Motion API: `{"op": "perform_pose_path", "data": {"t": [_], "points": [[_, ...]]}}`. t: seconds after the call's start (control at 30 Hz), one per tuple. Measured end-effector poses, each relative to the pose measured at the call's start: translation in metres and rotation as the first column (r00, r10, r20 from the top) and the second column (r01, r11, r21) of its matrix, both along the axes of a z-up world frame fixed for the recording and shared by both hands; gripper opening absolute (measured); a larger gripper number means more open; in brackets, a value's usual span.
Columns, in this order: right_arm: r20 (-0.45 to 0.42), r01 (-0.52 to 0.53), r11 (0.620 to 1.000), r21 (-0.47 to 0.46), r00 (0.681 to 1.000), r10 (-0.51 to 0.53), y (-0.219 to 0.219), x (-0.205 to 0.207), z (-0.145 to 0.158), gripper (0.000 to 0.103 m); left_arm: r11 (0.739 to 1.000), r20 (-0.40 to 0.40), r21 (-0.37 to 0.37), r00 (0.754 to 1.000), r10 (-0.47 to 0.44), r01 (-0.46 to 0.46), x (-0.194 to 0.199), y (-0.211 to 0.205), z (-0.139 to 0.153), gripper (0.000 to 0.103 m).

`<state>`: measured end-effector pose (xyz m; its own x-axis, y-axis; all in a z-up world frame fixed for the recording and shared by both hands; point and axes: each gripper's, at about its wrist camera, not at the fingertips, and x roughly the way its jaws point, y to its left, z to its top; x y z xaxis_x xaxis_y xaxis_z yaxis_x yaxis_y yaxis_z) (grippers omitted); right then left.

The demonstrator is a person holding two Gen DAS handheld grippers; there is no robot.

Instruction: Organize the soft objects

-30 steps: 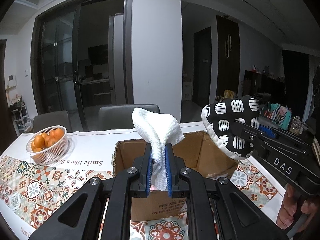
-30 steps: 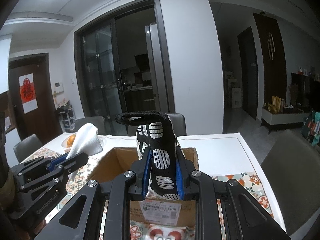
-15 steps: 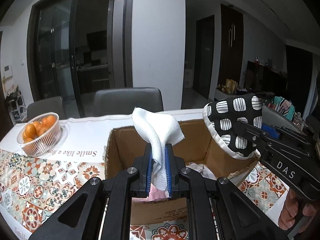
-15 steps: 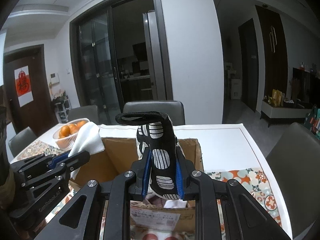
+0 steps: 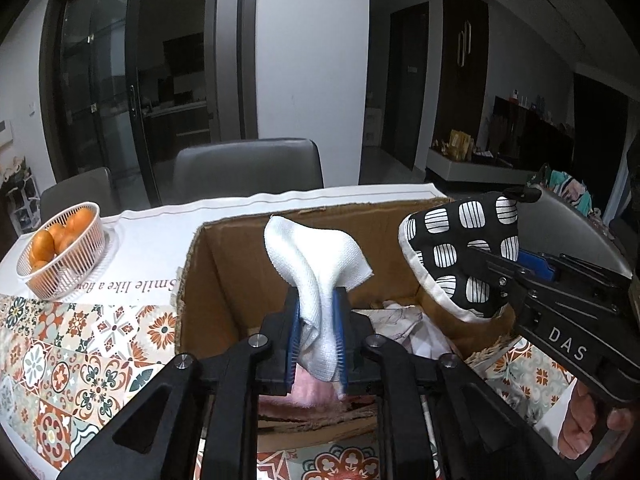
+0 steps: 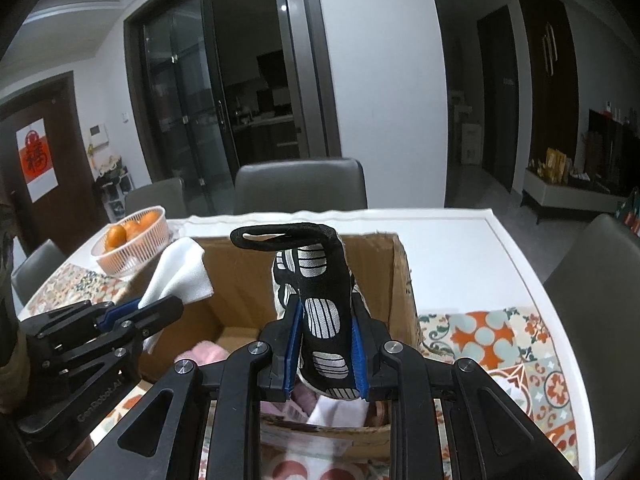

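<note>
My left gripper (image 5: 318,312) is shut on a white cloth (image 5: 316,264) and holds it over the open cardboard box (image 5: 224,280). My right gripper (image 6: 325,320) is shut on a black-and-white patterned oven mitt (image 6: 318,288), also over the box (image 6: 400,280). The mitt shows at the right in the left wrist view (image 5: 464,256); the cloth shows at the left in the right wrist view (image 6: 180,276). Pink and white soft items (image 5: 404,324) lie inside the box.
A white basket of oranges (image 5: 60,248) stands at the table's far left, also in the right wrist view (image 6: 132,240). Grey chairs (image 5: 248,168) stand behind the table. The tablecloth (image 5: 60,360) has patterned tiles. Another grey chair (image 6: 600,300) is at the right.
Both grippers have moved forward and down over the box, each still holding its item. The box interior and its soft items now show more.
</note>
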<state>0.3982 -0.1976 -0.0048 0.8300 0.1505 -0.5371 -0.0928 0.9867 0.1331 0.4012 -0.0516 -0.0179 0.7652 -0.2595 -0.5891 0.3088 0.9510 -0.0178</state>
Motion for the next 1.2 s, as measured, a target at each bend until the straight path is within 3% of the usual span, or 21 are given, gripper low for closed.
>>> {"op": "perform_pose_path", "data": {"t": [0.13, 0.23, 0.27, 0.67, 0.77, 1.2], "points": [[-0.021, 0.009, 1.000, 0.007, 1.000, -0.009, -0.004, 0.003, -0.006, 0.032, 1.000, 0.003, 0.008, 1.000, 0.005, -0.005, 0.002, -0.002, -0.001, 0.046], [0.004, 0.027, 1.000, -0.013, 1.000, -0.027, -0.004, -0.001, -0.004, 0.048, 1.000, 0.017, 0.013, 1.000, 0.014, -0.014, -0.001, -0.001, 0.001, 0.051], [0.012, 0.036, 0.999, -0.022, 0.999, -0.035, -0.003, -0.003, -0.003, 0.049, 1.000, 0.020, 0.014, 1.000, 0.020, -0.020, -0.003, -0.001, 0.003, 0.053], [0.069, 0.078, 0.995, -0.063, 0.995, -0.074, 0.001, -0.051, 0.017, 0.049, 0.994, 0.124, 0.040, 0.988, 0.092, -0.098, -0.064, 0.014, 0.023, 0.060], [0.082, 0.090, 0.994, -0.063, 0.993, -0.084, 0.003, -0.073, 0.020, 0.055, 0.993, 0.139, 0.035, 0.984, 0.108, -0.114, -0.086, 0.020, 0.028, 0.061], [0.126, 0.121, 0.991, -0.051, 0.986, -0.113, 0.010, -0.168, 0.046, 0.060, 0.986, 0.212, 0.031, 0.965, 0.153, -0.163, -0.179, 0.034, 0.057, 0.070]]}}
